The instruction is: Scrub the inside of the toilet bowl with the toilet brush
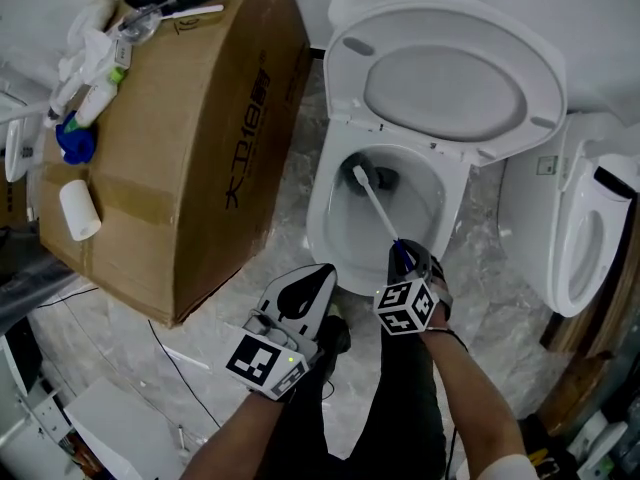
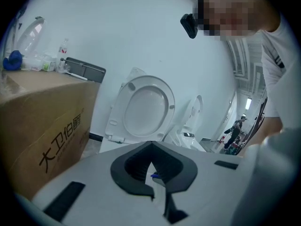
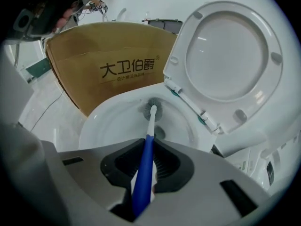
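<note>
bowl (image 1: pixel 318 220): brush (image 1: pixel 375 204) in right hand-held gripper (image 1: pixel 403 255)

The toilet bowl (image 1: pixel 322 218) and its raised lid (image 1: pixel 450 83) are white. Inside the bowl, the toilet brush (image 3: pixel 145 164) has a blue handle, a white shaft and dark grey bristles. Left of the bowl, the cardboard box (image 1: pixel 200 138) is brown with dark print. Around the bowl, the floor (image 1: pixel 120 318) looks grey-marbled. Before the bowl, the left gripper (image 1: pixel 312 276) and the right gripper (image 1: pixel 405 258) bear black-and-white squares.

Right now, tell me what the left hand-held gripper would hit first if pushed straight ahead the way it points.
Probably the front rim of the toilet bowl: the left hand-held gripper points at it, with the raised lid farther behind. Depth is unclear.
</note>
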Action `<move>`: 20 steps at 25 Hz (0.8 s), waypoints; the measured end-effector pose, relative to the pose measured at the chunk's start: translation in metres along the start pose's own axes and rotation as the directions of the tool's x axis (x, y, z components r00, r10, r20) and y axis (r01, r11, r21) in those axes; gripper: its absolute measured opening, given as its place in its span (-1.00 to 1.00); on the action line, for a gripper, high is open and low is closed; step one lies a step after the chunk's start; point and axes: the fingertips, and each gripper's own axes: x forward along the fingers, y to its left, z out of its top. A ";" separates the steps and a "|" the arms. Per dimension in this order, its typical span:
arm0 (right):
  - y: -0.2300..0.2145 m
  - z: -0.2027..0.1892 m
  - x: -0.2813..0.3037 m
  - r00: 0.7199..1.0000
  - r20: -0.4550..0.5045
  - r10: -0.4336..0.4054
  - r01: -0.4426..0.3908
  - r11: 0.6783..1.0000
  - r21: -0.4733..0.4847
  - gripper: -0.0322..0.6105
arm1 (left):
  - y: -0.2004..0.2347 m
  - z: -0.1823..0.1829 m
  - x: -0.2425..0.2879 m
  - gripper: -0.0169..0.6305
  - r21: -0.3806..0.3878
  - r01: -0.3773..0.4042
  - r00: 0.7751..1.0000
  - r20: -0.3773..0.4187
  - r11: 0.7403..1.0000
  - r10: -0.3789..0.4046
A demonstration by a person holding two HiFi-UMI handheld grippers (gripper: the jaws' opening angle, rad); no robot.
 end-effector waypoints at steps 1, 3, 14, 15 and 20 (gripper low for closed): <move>-0.006 0.003 0.002 1.000 0.000 -0.008 0.008 1.000 -0.019 -0.70 | 0.001 0.000 0.003 -0.93 -0.001 0.000 1.000 0.003 1.000 0.000; -0.013 0.007 0.005 1.000 -0.003 -0.019 0.019 0.998 -0.066 -0.70 | 0.004 0.002 0.008 -0.93 -0.002 -0.005 1.000 0.009 1.000 0.005; -0.061 -0.002 0.010 0.994 0.029 -0.106 0.106 0.845 -0.525 -0.71 | 0.004 0.009 0.032 -0.93 0.011 -0.002 1.000 0.023 1.000 0.002; -0.068 -0.005 0.010 0.993 0.025 -0.113 0.108 0.827 -0.552 -0.70 | 0.004 0.009 0.033 -0.93 0.009 -0.003 1.000 0.023 1.000 0.003; -0.105 -0.020 0.003 0.988 -0.004 -0.154 0.119 0.781 -0.613 -0.71 | 0.001 0.009 0.034 -0.93 -0.001 -0.005 1.000 0.025 1.000 0.005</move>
